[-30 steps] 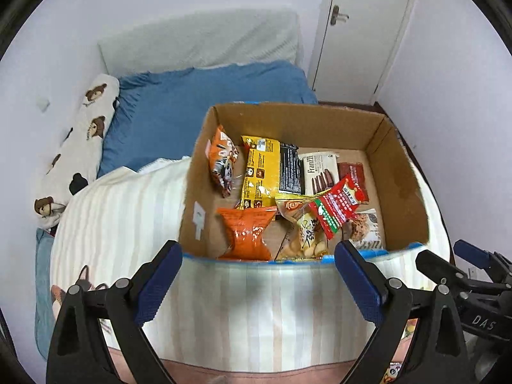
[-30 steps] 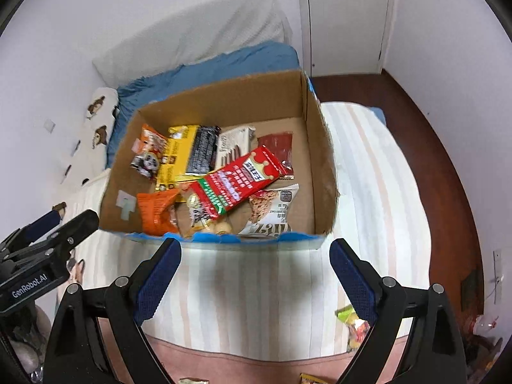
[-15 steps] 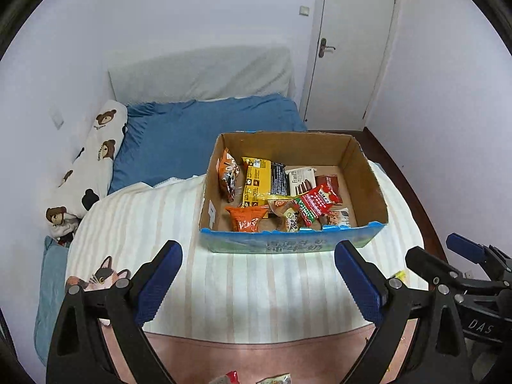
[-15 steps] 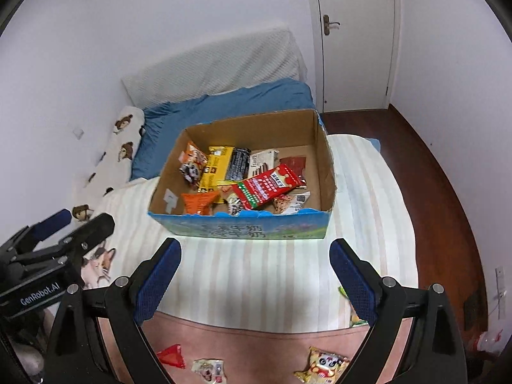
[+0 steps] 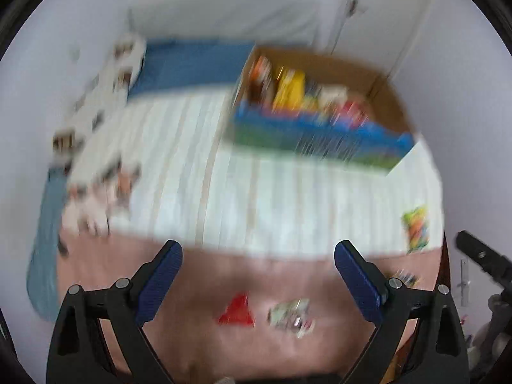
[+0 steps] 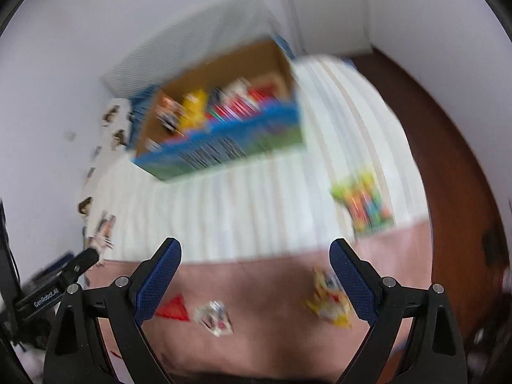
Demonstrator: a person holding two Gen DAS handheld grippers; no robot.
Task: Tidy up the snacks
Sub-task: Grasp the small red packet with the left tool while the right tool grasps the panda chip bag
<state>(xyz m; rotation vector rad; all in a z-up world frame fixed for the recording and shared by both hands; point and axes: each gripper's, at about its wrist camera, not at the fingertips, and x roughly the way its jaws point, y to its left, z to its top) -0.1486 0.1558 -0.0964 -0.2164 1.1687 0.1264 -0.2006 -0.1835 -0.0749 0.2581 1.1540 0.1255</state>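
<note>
Two black grippers w/ blue pads, both spread wide, nothing between: left gripper (image 5: 257, 272), right gripper (image 6: 255, 268). Both views motion-blurred. Open brown cardboard box w/ blue-green printed front (image 5: 320, 137) (image 6: 224, 147) sits on white striped blanket (image 5: 288, 208) (image 6: 256, 201), well apart from both; blurred snack packs fill it. Loose on pink sheet (image 5: 192, 288) near the pads: red triangular packet (image 5: 237, 312) (image 6: 171, 308), silver-white packet (image 5: 291, 315) (image 6: 214, 316), yellow-white packet (image 6: 329, 300). Green-orange packet (image 5: 416, 228) (image 6: 363, 206) lies on blanket's right side.
</note>
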